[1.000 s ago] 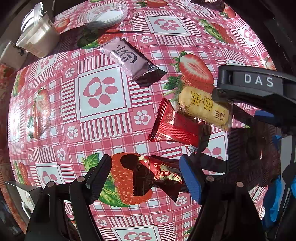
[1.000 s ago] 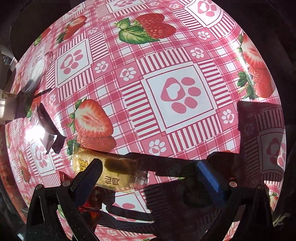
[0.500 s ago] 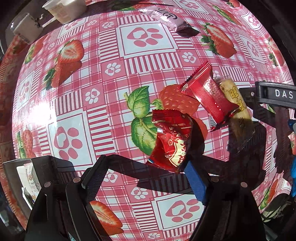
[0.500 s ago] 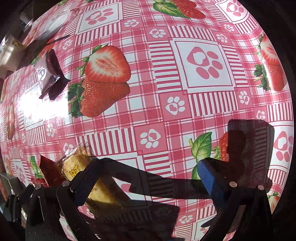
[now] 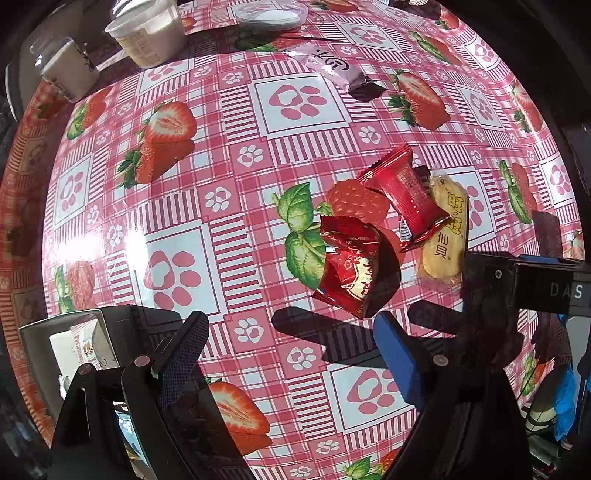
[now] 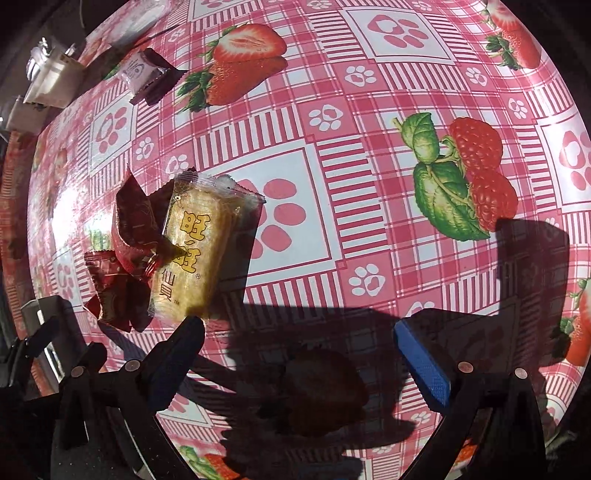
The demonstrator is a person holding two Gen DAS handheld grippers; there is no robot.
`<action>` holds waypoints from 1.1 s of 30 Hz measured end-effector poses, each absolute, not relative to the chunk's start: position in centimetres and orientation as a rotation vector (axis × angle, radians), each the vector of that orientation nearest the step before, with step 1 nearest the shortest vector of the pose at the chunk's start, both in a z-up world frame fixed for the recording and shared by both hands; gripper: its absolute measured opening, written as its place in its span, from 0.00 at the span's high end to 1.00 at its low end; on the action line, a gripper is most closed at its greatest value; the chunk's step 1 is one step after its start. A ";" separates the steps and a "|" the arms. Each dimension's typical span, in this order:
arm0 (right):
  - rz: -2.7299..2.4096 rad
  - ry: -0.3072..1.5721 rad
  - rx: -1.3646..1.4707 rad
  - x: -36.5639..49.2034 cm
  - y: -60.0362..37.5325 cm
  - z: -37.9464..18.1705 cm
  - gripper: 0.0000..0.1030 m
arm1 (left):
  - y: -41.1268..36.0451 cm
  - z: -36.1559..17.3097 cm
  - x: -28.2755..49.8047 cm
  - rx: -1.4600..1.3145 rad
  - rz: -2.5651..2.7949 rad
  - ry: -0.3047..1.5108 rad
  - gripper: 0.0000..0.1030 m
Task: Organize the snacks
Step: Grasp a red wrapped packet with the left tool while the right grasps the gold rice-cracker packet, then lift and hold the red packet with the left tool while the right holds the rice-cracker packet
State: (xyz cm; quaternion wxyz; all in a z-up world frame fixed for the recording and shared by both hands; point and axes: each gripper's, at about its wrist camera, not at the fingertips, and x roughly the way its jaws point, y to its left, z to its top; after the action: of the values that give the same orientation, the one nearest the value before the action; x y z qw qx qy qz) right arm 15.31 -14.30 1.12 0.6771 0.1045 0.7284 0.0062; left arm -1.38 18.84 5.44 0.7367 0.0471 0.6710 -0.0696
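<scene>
Three snacks lie together on the strawberry tablecloth: a dark red packet, a red packet and a yellow rice cracker pack. The cracker pack and the red packets also show in the right wrist view. A pink bar lies farther back. My left gripper is open and empty, just short of the dark red packet. My right gripper is open and empty, right of the cracker pack.
Two white cups and a clear lid stand at the far edge. A box with packets inside sits at the near left. The right gripper's body sits beside the cracker pack.
Both grippers have drawn back from the snacks and stayed open. The dark red packet and cracker pack now lie free on the cloth ahead of the fingers.
</scene>
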 end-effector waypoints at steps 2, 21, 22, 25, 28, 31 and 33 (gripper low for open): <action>0.019 1.638 0.281 17.5 -12.3 0.7 0.00 | 17.5 4.8 -0.3 0.152 -0.170 1.471 0.10; 0.131 1.666 -0.029 20.1 -4.1 0.8 0.63 | 11.9 2.4 -2.7 0.124 -0.186 1.527 0.66; 0.135 1.679 -0.032 19.6 -4.4 0.6 0.63 | 12.4 2.3 -4.0 0.110 -0.180 1.544 0.66; 0.155 1.716 -0.030 17.4 -5.2 0.2 0.63 | 13.5 2.1 -7.0 0.097 -0.163 1.564 0.66; 0.150 1.750 0.033 17.4 -6.2 -0.4 0.50 | 14.5 1.9 -8.7 0.102 -0.114 1.607 0.42; 0.075 1.737 0.091 18.1 -7.3 -0.2 0.14 | 15.7 2.8 -9.3 0.050 -0.114 1.581 0.27; 0.042 1.734 0.129 18.7 -7.7 -0.2 0.14 | 16.7 3.2 -9.0 0.053 -0.119 1.571 0.26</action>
State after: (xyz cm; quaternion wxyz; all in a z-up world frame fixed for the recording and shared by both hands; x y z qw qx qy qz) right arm 18.67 -7.71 -0.20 0.6450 0.0568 0.7618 0.0184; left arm -9.01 16.71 3.19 0.7051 0.0241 0.7067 -0.0534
